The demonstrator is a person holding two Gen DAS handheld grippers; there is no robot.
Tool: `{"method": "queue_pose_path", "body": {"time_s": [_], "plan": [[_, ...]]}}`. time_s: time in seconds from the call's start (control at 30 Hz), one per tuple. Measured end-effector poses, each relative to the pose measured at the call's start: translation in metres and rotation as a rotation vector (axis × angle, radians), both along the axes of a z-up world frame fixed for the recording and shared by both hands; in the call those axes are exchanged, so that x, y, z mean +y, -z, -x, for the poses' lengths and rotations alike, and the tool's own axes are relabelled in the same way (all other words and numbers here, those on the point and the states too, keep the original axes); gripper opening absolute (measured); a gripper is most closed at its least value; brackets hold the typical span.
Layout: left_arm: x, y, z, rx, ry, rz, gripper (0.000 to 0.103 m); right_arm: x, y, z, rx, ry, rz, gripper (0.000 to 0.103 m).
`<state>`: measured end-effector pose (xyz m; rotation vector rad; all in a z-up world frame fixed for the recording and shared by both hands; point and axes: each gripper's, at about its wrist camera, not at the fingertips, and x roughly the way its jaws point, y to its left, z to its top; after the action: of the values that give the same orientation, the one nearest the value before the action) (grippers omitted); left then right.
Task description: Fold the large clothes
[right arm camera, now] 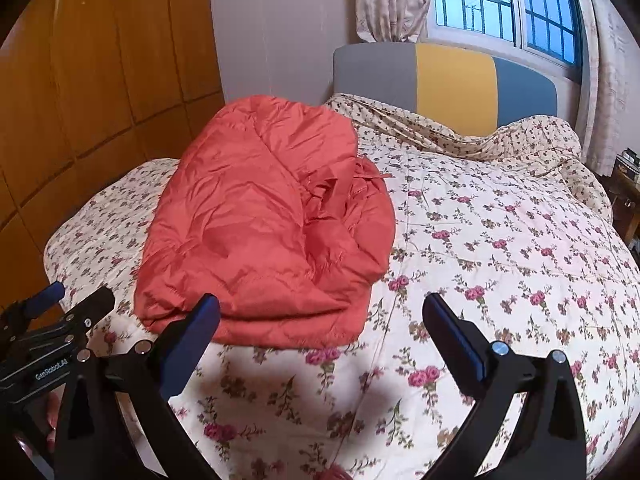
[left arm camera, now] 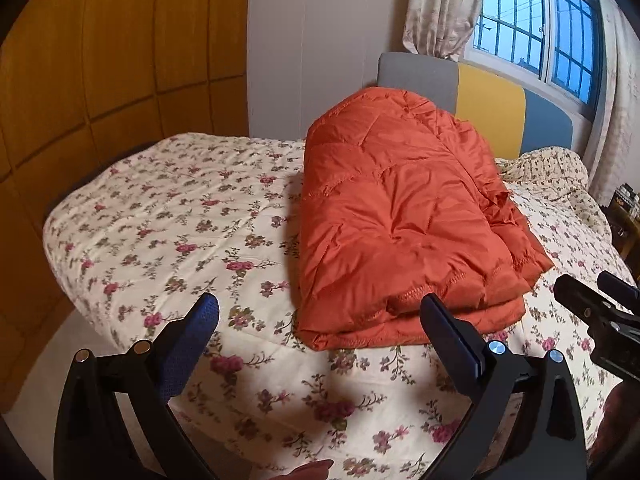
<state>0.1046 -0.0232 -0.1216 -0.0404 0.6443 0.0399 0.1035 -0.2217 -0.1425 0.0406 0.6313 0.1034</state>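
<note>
2 grippers, left gripper [left arm camera: 320, 316] and right gripper [right arm camera: 322, 316], hang spread and empty before us; the orange jacket [left arm camera: 400, 216] lies folded on the bed [left arm camera: 160, 216]. We judge folding nearly done, needing only a final tidy.

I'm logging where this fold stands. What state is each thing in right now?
orange jacket: folded into a layered bundle, lying on the bed, not gripped.
left gripper: open, holding nothing.
right gripper: open, holding nothing.
floral bedspread: spread out, rumpled near the headboard.
curtain: drawn aside.
</note>
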Motion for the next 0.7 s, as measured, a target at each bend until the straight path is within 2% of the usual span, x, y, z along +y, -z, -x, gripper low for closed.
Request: {"method": "queue_pose_path", "body": {"time_s": [0.2, 0.7], "plan": [[-0.0015, -0.0047, 0.007, -0.008, 0.008, 0.008, 0.1, 0.0047, 0.002, 0.0073, -0.009, 0.0, 0.024, 0.101], [-0.0068, -0.0087, 0.0112, -0.034, 0.018, -0.001, 0.1, 0.0004, 0.0001, 0.0094, -0.01, 0.013, -0.001, 0.101]]}}
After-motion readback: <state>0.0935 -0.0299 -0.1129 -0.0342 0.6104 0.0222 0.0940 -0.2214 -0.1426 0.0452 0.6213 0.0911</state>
